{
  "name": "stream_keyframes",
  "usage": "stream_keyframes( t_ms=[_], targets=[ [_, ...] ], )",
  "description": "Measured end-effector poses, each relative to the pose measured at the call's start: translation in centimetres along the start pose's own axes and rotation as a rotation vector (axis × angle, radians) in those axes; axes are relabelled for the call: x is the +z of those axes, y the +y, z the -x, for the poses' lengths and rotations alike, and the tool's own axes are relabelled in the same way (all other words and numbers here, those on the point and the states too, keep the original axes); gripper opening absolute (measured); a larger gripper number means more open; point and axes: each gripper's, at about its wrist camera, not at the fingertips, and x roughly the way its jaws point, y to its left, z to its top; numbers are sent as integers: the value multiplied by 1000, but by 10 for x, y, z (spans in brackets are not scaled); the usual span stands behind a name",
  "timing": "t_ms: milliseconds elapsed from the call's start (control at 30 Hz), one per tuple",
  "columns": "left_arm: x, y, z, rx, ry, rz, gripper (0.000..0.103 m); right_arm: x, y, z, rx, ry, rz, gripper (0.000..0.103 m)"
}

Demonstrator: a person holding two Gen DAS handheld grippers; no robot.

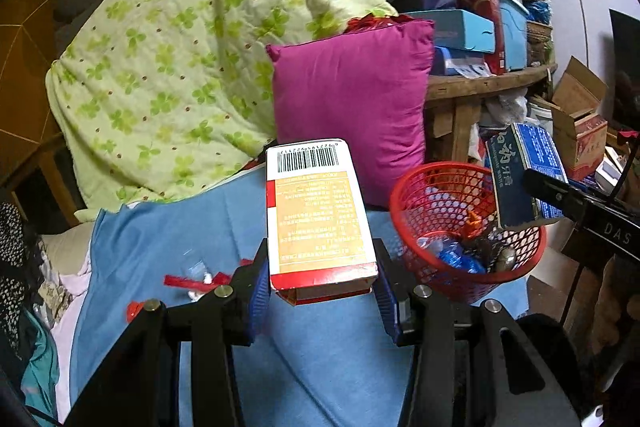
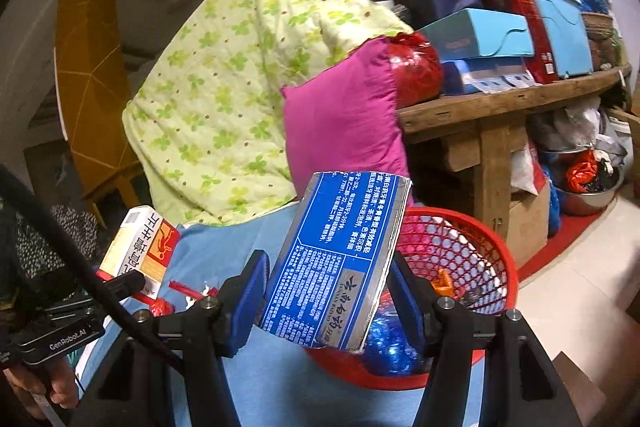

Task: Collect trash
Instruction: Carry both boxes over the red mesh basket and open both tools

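While each gripper pinches a carton, the blue carton hides part of the red basket.

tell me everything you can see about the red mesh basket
The round red plastic mesh basket has a solid rim and lattice walls. It stands upright on the blue cloth, beside the magenta cushion, open at the top. Inside lie crumpled blue wrappers, an orange scrap and some dark pieces. The blue cardboard box, clamped in the right gripper, is above its rim; whether they touch is unclear.
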Motion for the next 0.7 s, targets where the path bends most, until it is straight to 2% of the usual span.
stream_keyframes(
  t_ms=[467, 700],
  targets=[
    [20, -39, -23, -92, 8, -34, 48, 2, -43, 14, -68, -29, -89, 63],
    [35, -65, -44, -184, 26, -41, 48, 4, -65, 11, -90, -32, -154, 63]
  ],
)
